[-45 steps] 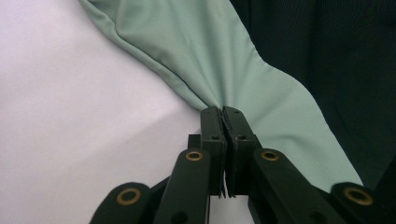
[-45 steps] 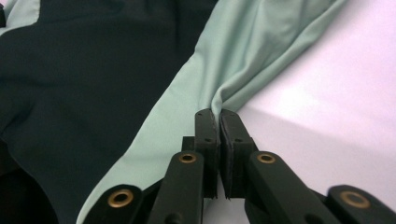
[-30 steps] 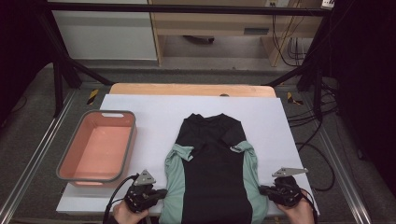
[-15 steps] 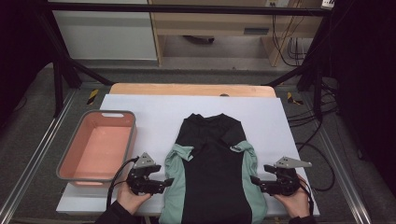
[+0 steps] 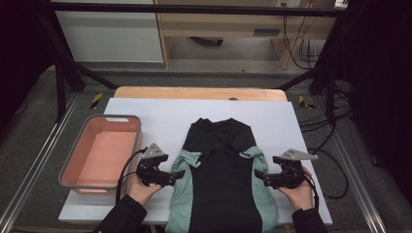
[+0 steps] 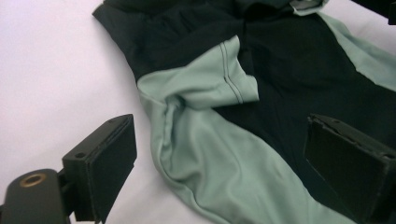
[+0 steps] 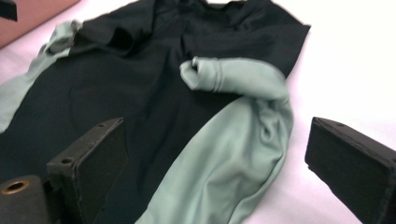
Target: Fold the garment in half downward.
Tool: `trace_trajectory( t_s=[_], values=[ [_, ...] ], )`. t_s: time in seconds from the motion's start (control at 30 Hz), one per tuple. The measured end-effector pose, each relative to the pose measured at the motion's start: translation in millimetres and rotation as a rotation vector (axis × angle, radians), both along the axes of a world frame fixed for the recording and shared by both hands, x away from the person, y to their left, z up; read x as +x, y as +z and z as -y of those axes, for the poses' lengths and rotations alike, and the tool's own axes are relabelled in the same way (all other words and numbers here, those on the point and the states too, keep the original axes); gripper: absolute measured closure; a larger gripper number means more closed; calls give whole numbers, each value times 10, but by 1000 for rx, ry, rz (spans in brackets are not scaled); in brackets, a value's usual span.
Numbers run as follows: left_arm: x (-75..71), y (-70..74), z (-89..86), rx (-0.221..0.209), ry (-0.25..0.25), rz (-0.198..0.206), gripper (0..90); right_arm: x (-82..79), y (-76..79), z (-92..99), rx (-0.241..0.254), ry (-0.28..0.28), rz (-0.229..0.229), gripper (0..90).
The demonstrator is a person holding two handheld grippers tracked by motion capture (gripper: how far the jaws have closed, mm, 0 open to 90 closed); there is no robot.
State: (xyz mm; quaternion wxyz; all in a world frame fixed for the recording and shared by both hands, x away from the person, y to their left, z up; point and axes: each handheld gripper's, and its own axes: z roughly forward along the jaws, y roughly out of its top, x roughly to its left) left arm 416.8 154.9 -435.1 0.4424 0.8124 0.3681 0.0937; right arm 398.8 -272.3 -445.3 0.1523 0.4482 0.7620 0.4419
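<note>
A black shirt with pale green sides and sleeves (image 5: 221, 165) lies flat on the white sheet, its hem at the near edge. My left gripper (image 5: 180, 174) is at its left side, pointing inward at the green panel. My right gripper (image 5: 257, 175) mirrors it at the right side. Both have just been opening their jaws and now stand wide. In the left gripper view the gripper (image 6: 219, 135) looks over the folded green sleeve of the shirt (image 6: 280, 60); no pad presses on cloth. The right gripper (image 7: 217, 135) likewise hovers over the shirt (image 7: 121, 79).
A pink tray (image 5: 73, 165) with a grey rim stands at the left of the white sheet (image 5: 160, 114). A wooden strip (image 5: 194, 92) borders the far edge. Cables (image 5: 335, 160) lie on the floor to the right.
Both grippers have moved away from the near edge, farther up along the shirt's sides. Their jaws have gone from shut to wide open.
</note>
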Motion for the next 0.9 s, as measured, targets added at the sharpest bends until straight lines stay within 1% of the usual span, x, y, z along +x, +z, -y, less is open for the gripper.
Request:
trace_trajectory(
  t_s=[0.1, 0.27, 0.4, 0.5, 0.53, 0.6, 0.63, 0.7, 0.77, 0.87, 0.9],
  values=[
    [69, 31, 10, -6, -3, 5, 80, 55, 32, 19, 23, -9, 11, 58],
    [188, 69, 31, -23, 9, 5, 75, 123, 46, 48, 44, -17, 23, 47],
    [283, 63, 62, -16, 20, 1, 71, 155, 35, 61, 52, -17, 23, 36],
    [341, 56, 83, -14, 23, -4, 69, 161, 33, 61, 50, -16, 24, 23],
    [365, 58, 94, -13, 29, 0, 69, 163, 34, 63, 46, -13, 32, 22],
    [408, 64, 111, -15, 30, 3, 69, 168, 42, 66, 49, -9, 33, 10],
    [424, 66, 117, -14, 32, 5, 69, 169, 47, 68, 48, -5, 42, 6],
    [466, 69, 133, -17, 36, 6, 70, 171, 58, 68, 39, 3, 44, 5],
    [514, 70, 149, -8, 41, 8, 70, 171, 61, 66, 38, 7, 46, 4],
    [596, 66, 174, 1, 54, 4, 79, 182, 46, 60, 28, -6, 28, 5],
    [621, 64, 184, 6, 62, 8, 84, 184, 39, 59, 22, -2, 31, 5]
  ],
)
